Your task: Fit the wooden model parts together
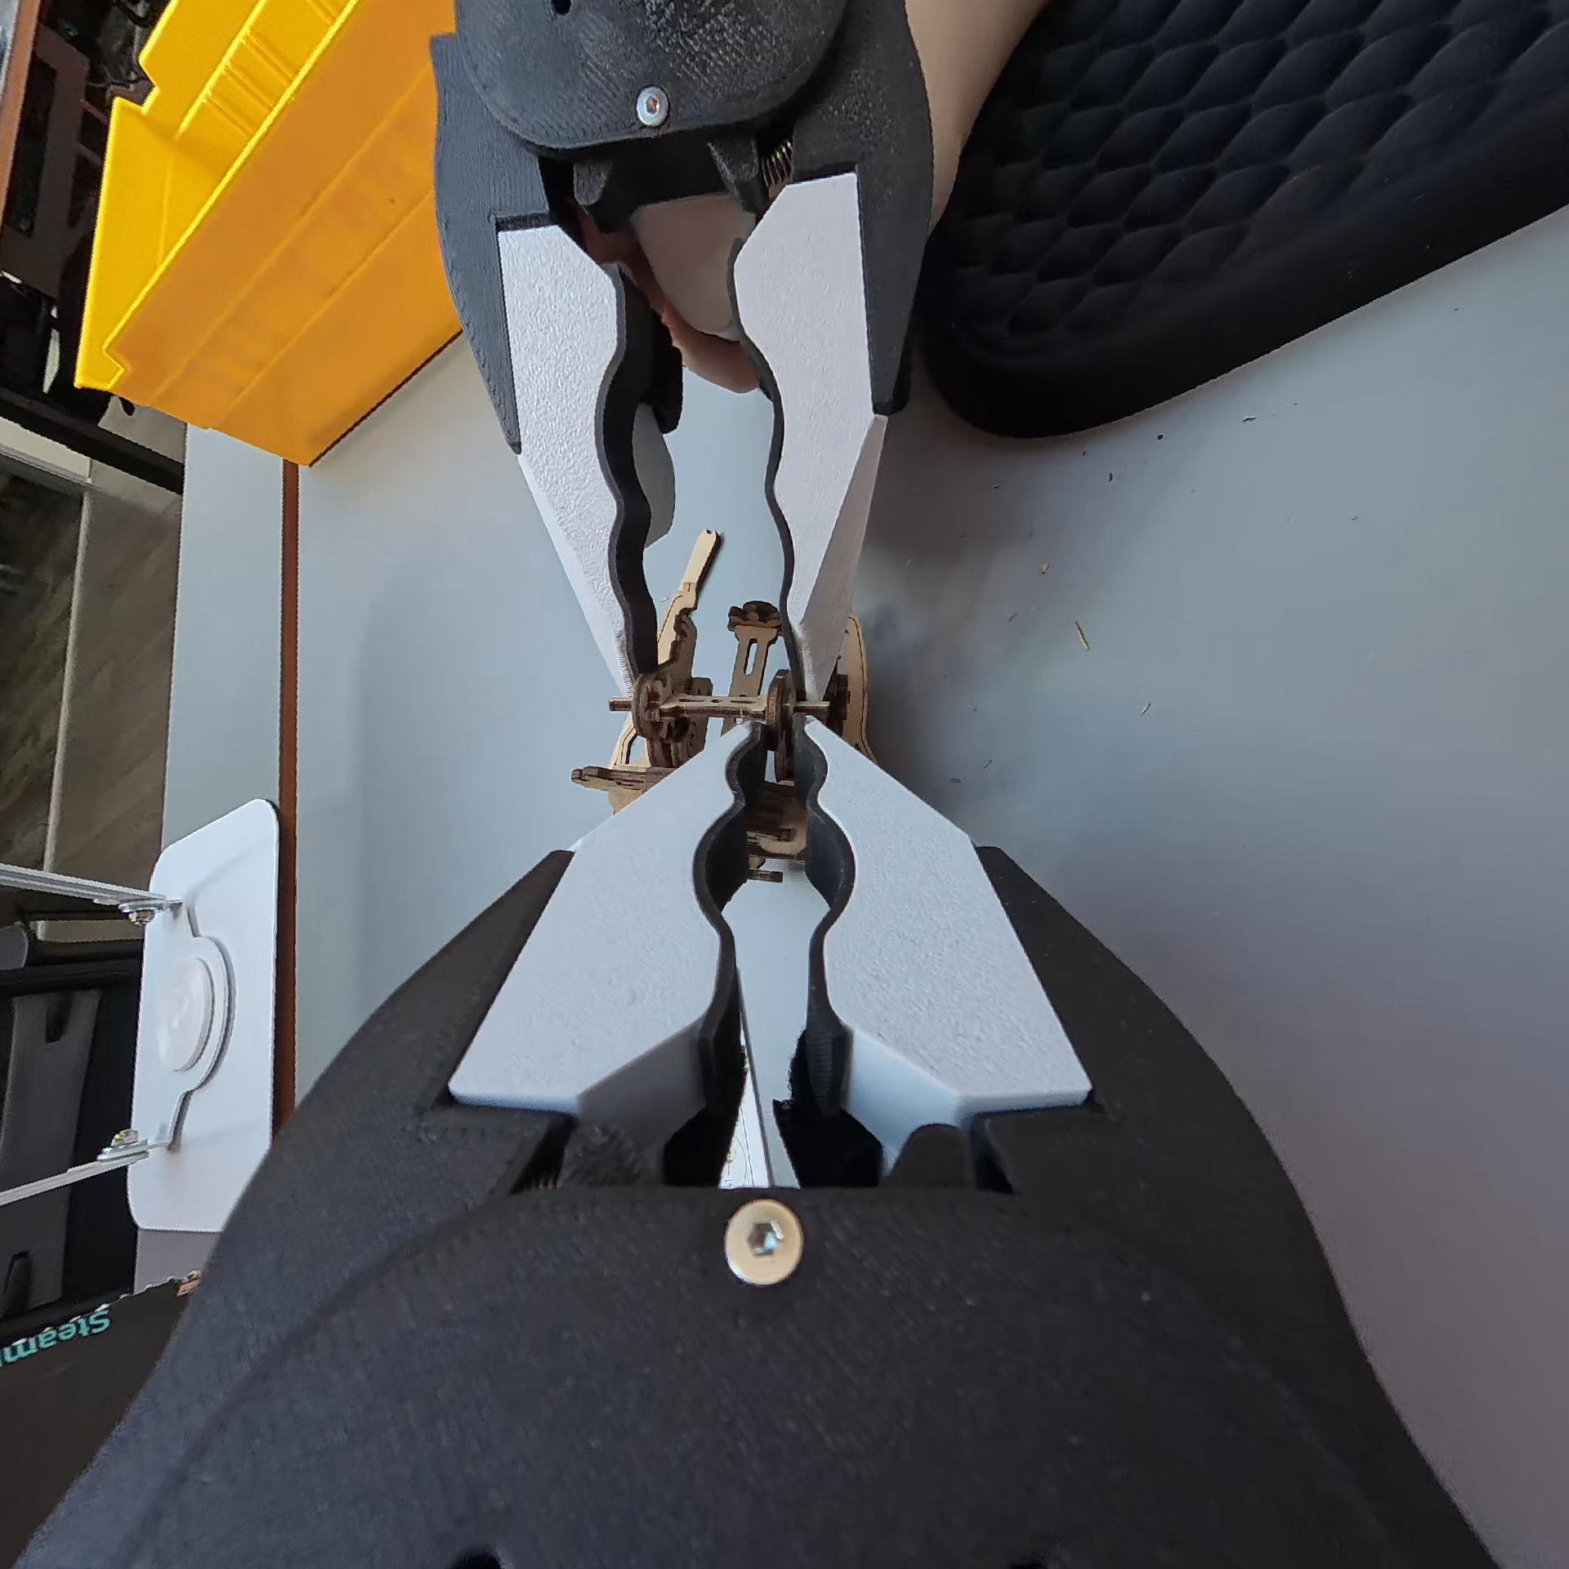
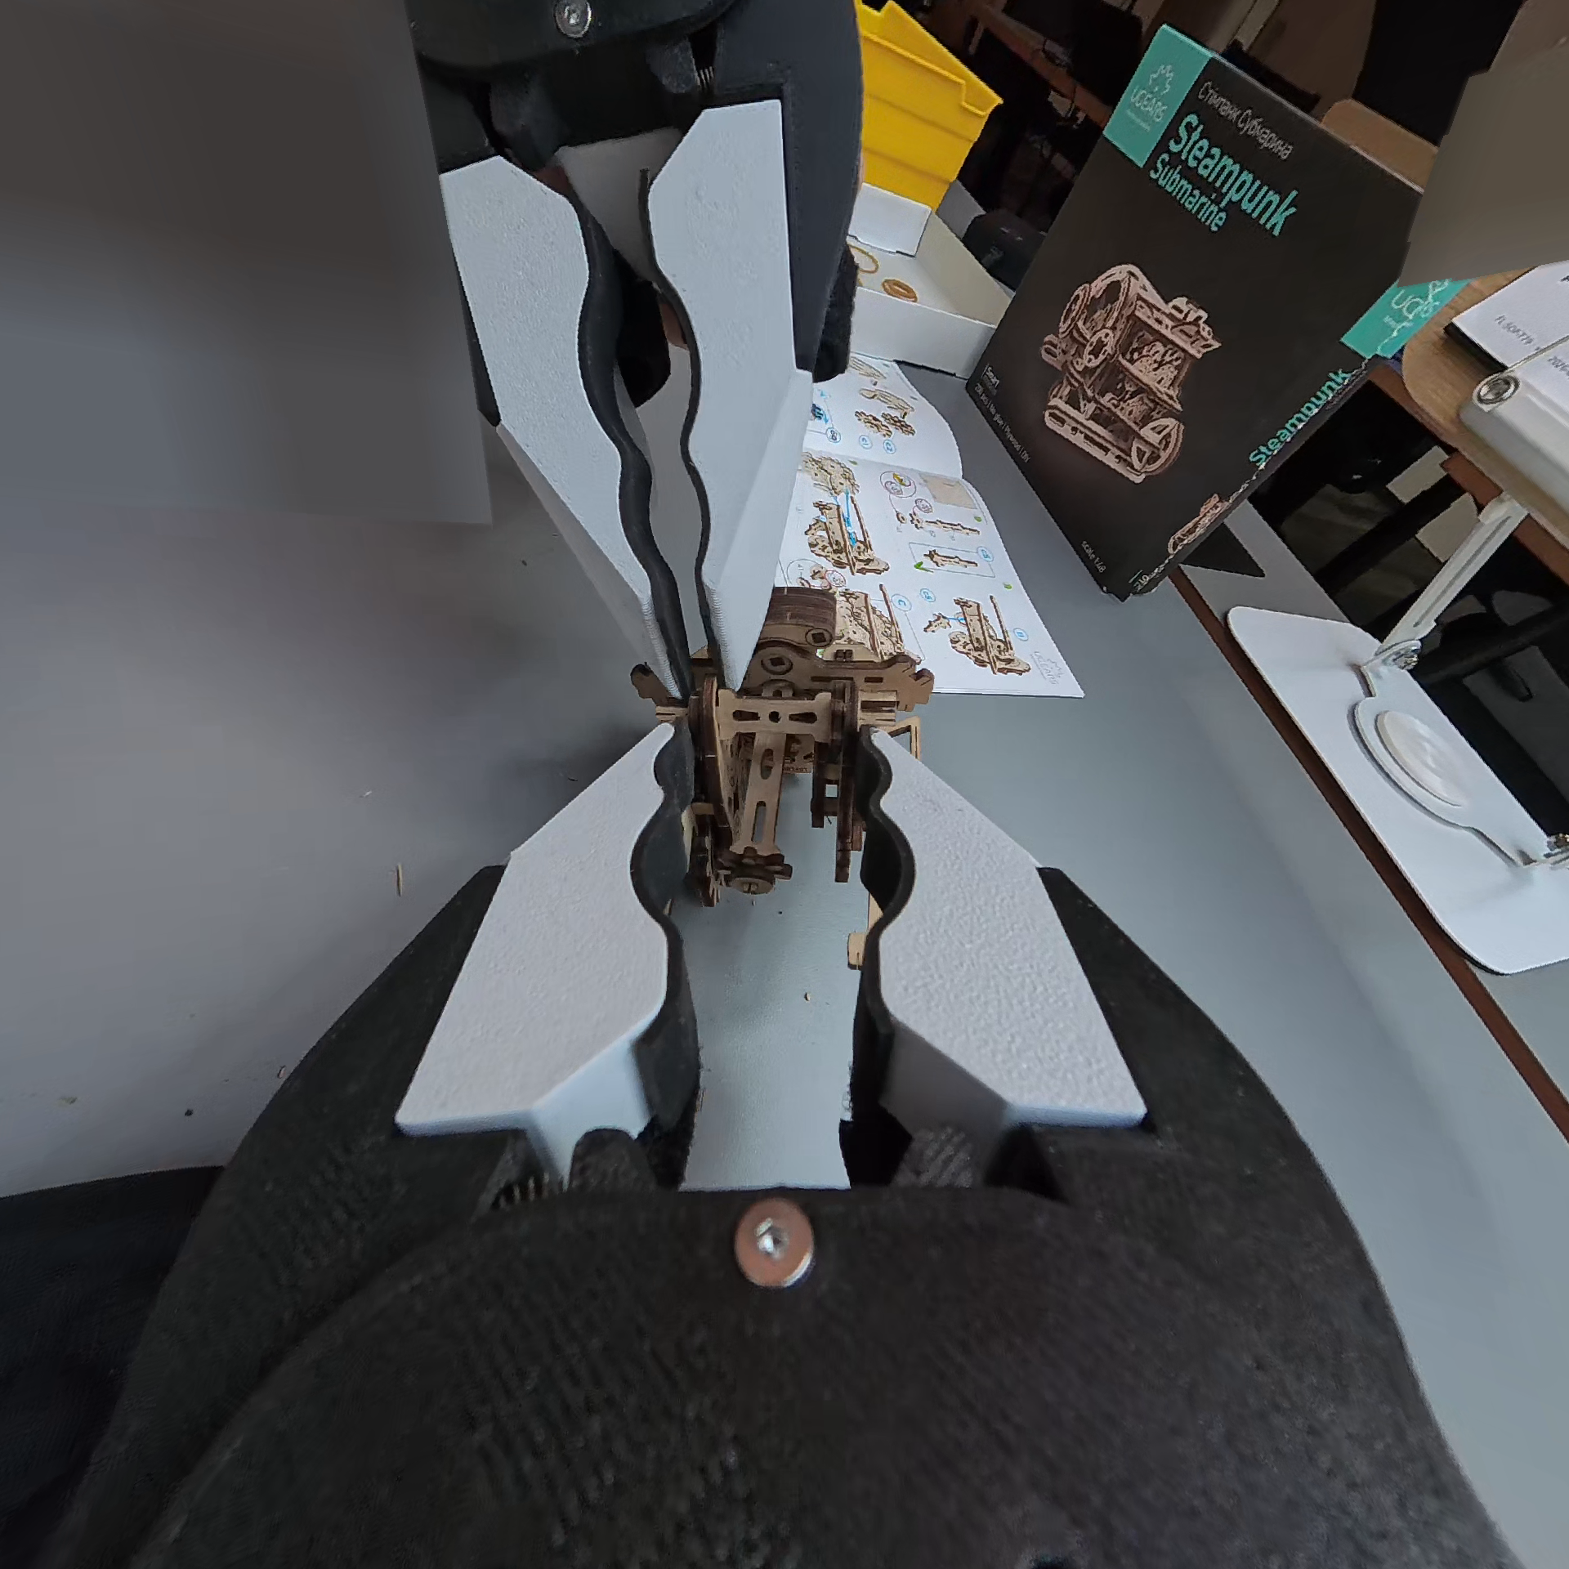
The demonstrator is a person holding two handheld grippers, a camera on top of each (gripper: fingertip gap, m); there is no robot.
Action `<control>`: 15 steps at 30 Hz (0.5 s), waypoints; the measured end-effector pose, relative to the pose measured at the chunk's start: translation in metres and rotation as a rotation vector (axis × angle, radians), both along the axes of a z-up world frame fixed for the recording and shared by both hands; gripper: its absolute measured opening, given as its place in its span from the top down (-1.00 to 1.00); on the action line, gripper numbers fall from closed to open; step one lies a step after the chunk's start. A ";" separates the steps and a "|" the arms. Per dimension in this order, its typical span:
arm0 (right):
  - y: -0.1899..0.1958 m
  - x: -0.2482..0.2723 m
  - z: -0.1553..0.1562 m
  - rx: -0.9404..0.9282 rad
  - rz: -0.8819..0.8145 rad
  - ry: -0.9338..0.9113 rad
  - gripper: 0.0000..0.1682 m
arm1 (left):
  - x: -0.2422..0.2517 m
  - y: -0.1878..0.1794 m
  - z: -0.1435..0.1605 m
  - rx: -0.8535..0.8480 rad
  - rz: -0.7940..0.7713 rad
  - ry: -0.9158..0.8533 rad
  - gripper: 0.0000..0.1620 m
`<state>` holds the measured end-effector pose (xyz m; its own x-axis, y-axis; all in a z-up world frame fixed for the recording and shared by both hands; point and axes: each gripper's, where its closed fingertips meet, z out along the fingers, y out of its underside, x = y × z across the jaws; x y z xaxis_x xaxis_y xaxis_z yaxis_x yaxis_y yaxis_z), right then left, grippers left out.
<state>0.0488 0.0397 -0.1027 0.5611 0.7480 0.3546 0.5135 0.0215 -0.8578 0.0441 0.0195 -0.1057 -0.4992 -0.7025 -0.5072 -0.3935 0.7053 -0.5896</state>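
Lying loose on the grey counter (image 1: 1189, 764) nearest the fingers: pale wood crumbs and dark specks. Spreading open just behind the work, a printed instruction booklet (image 2: 917, 526). Standing tilted beyond it, a dark kit box (image 2: 1189, 323) with teal lettering and a picture of a model. Sitting at the counter's edge, a flat white stand base (image 2: 1401, 764) with a round pad. Resting farther off, a black honeycomb-quilted cushion (image 1: 1231, 212), a shallow white tray (image 2: 917, 280) and a glossy yellow plastic bin (image 1: 255, 212).

Meeting tip to tip from opposite sides over the counter. Clamping the wooden model (image 2: 764, 722) across its width with the right hand-held gripper (image 2: 768, 747), jaws spread wide around the frame. Pinching a dark wooden wheel (image 1: 781, 709) at one end of the model's thin axle with the left hand-held gripper (image 1: 777, 734), jaws nearly together. Holding the model just above or on the counter; cannot tell which.

Showing matte black printed bodies, white wedge-shaped fingers (image 1: 628, 934) lined with wavy black rubber, and one silver hex screw each. Showing pale laser-cut plywood with darker scorched edges, slotted struts and small toothed discs.
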 end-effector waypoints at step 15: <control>0.000 -0.004 0.000 -0.046 0.070 0.027 0.56 | -0.004 -0.001 0.002 -0.111 -0.024 0.024 0.96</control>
